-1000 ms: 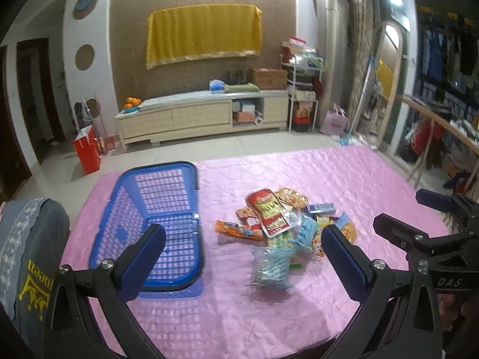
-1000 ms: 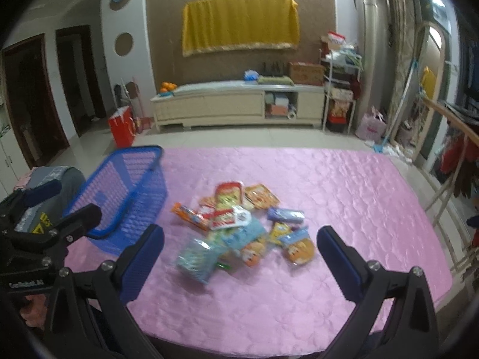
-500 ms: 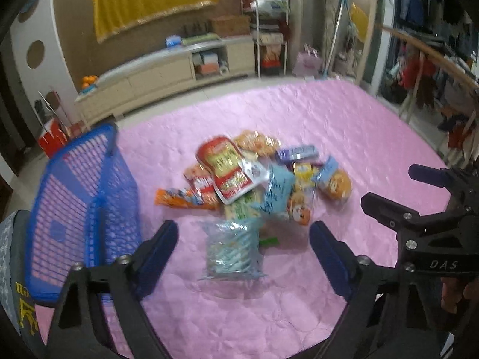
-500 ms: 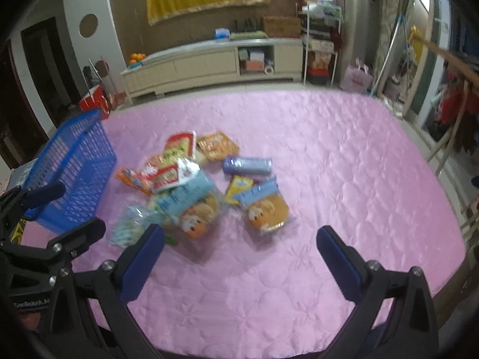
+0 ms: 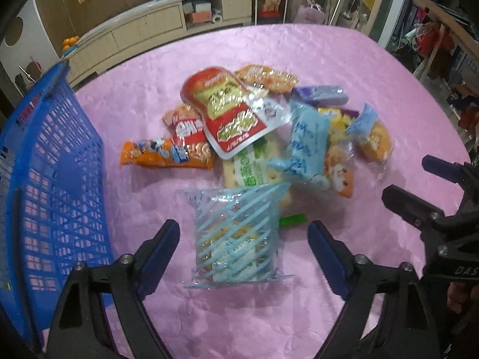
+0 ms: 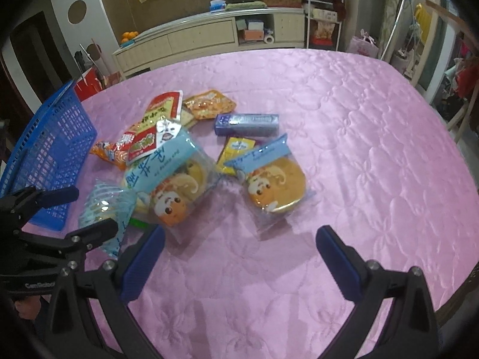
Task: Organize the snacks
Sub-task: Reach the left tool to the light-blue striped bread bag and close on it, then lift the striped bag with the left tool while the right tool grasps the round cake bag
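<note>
A pile of snack packets lies on the pink quilted table [image 5: 344, 59]. A clear blue-striped packet [image 5: 236, 239] lies nearest, between the open jaws of my left gripper [image 5: 244, 242], untouched. Behind it are a red pouch [image 5: 227, 110], an orange packet [image 5: 161, 155] and a light blue bag [image 5: 305, 146]. A blue plastic basket [image 5: 54, 179] stands at the left. My right gripper [image 6: 239, 254] is open and empty, just in front of a round orange cake packet [image 6: 275, 185] and a second cartoon cake bag [image 6: 173, 191]. A purple bar [image 6: 248, 124] lies behind.
The right gripper's body shows at the right of the left wrist view [image 5: 443, 209]; the left gripper's body shows at the left of the right wrist view [image 6: 45, 239]. A long cabinet [image 6: 203, 39] stands beyond the table's far edge. A chair [image 6: 461, 68] stands at the right.
Both grippers have moved forward and down toward the snack pile. The striped packet now lies between the left jaws; the round cake packet is close before the right jaws.
</note>
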Tool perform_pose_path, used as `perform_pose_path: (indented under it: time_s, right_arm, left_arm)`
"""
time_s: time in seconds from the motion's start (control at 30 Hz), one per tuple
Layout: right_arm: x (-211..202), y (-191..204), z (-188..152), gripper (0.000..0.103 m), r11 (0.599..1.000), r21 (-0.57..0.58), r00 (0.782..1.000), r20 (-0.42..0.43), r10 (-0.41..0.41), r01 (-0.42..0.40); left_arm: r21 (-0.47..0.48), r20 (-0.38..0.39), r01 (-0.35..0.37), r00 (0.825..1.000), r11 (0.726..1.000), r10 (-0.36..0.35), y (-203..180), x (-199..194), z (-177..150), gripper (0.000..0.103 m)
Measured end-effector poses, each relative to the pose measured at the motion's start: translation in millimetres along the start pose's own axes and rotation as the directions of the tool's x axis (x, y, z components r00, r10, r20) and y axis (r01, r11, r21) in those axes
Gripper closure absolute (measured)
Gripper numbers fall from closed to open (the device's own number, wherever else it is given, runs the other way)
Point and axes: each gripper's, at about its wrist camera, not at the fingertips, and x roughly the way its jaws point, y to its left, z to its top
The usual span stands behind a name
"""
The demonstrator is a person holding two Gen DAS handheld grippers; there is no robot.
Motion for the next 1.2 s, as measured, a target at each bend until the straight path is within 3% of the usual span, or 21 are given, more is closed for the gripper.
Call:
perform_pose_path:
  time_s: [0.1, 0.17, 0.27, 0.57, 0.7, 0.87, 1.2]
  right_arm:
    - [3.4, -1.4, 0.3, 0.001, 1.000, 0.002, 1.000, -0.005, -0.001, 0.001]
    - [4.2, -1.2, 0.3, 0.001, 1.000, 0.001, 1.000, -0.009, -0.001, 0.001]
    - [3.4, 0.2, 0.3, 0.001, 1.000, -0.007, 1.000, -0.009, 0.014, -0.014]
    - [-6.3, 10.7, 12.8, 0.001, 0.989, -0.133, 0.997, 0.012, 0.071, -0.069]
    - [-6.7, 23.1, 21.2, 0.001, 0.964, -0.245, 0.995, 0.009, 0.104, -0.099]
    - [6.2, 41.4, 32.5, 0.001, 0.916, -0.354, 0.982, -0.058, 0.181, -0.190]
    - [48.9, 57.1, 50.7, 0.001, 0.861, -0.434, 0.964, -0.158, 0.215, -0.264]
  left_arm:
    - [-0.009, -0.033, 0.020, 0.999, 1.000, -0.020, 3.0, 13.2, -0.4, 0.032]
    - [-0.015, -0.057, 0.023, 0.998, 1.000, -0.024, 6.1, 20.8, -1.4, 0.047]
    - [-0.020, -0.052, 0.029, 0.998, 0.999, -0.030, 9.6, 22.1, -2.1, 0.049]
    - [-0.075, -0.002, 0.036, 0.999, 0.996, -0.036, 19.1, -5.3, -11.0, 0.050]
    - [-0.087, 0.037, 0.019, 0.999, 0.996, -0.016, 22.4, -21.8, -11.4, 0.050]
    - [-0.106, 0.059, -0.019, 0.998, 0.994, 0.026, 25.5, -31.6, -13.0, 0.050]
    - [-0.129, 0.066, -0.060, 0.995, 0.990, 0.069, 26.6, -23.7, -11.7, 0.050]
